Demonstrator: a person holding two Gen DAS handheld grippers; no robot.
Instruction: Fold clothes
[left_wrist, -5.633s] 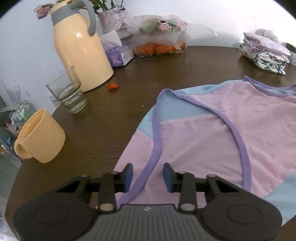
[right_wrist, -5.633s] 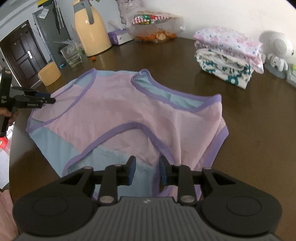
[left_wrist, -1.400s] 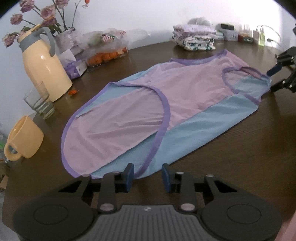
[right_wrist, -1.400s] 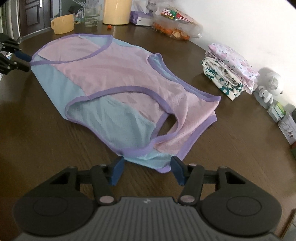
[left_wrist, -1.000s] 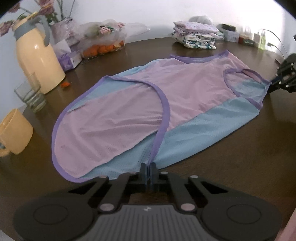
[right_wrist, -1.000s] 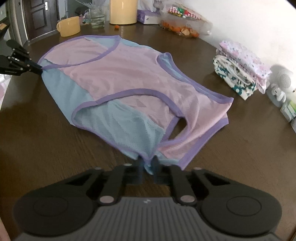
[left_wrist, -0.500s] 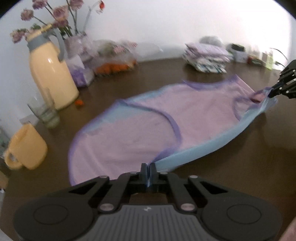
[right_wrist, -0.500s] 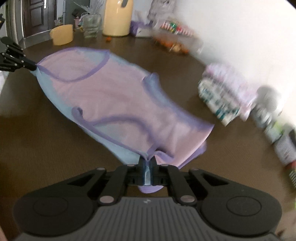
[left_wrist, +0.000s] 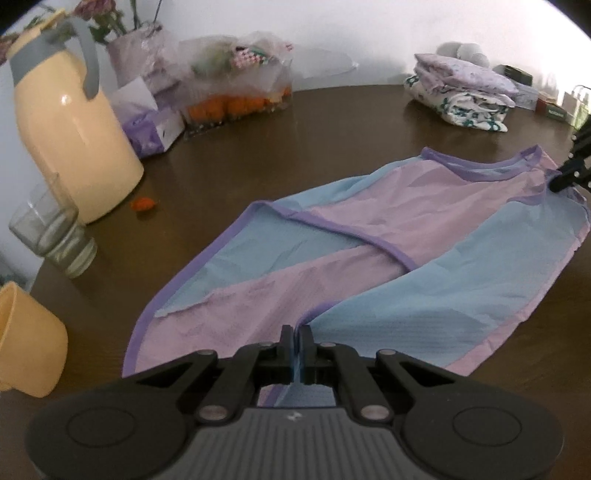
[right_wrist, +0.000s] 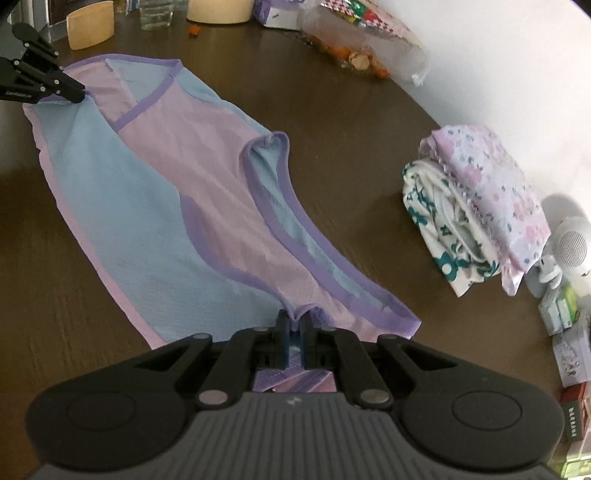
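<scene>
A pink and blue sleeveless top (left_wrist: 369, 229) with purple trim lies on the dark wooden table (left_wrist: 332, 147), its near blue side folded over the pink middle. My left gripper (left_wrist: 297, 332) pinches the folded edge at one end; its jaws are opening, with the cloth still between the pads. At the other end of the top (right_wrist: 155, 192), my right gripper (right_wrist: 294, 321) is shut on the purple-trimmed edge. Each gripper shows in the other's view: the right gripper (left_wrist: 565, 177) at the far right, the left gripper (right_wrist: 74, 94) at the upper left.
A yellow jug (left_wrist: 70, 129), a glass (left_wrist: 55, 229) and a yellow mug (left_wrist: 26, 339) stand left of the top. A tissue box (left_wrist: 155, 125) and a bag of oranges (left_wrist: 236, 96) sit at the back. A stack of folded clothes (right_wrist: 476, 199) lies beside the right end.
Both grippers shut on the top's near edge, lifted it and carried it across the garment. The blue side now lies folded over the pink.
</scene>
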